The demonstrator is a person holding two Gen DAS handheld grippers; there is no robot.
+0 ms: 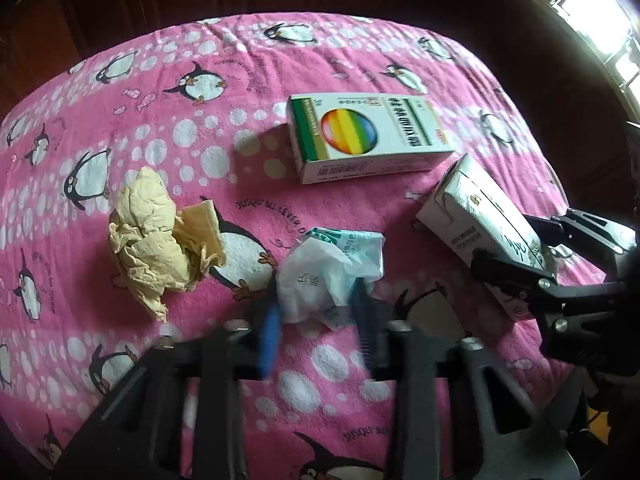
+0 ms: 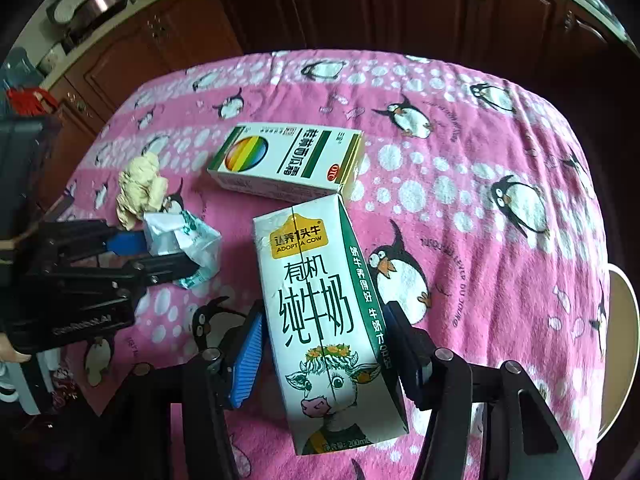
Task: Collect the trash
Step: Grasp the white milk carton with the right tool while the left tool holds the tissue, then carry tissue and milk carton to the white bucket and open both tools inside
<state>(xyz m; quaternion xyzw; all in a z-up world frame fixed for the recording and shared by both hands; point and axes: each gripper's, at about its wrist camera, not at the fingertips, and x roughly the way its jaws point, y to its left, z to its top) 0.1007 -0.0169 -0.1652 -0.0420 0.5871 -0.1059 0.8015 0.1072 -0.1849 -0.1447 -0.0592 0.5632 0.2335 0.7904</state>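
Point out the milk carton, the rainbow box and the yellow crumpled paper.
milk carton (image 2: 316, 320): right wrist view, front face.
rainbow box (image 1: 360, 128): left wrist view, top face.
yellow crumpled paper (image 1: 152, 236): left wrist view, middle of the wad.

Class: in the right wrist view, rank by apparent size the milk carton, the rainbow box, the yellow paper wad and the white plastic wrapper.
1. Milk carton, though it is nearest the camera, which inflates it.
2. Rainbow box.
3. Yellow paper wad and white plastic wrapper: too alike to rank.
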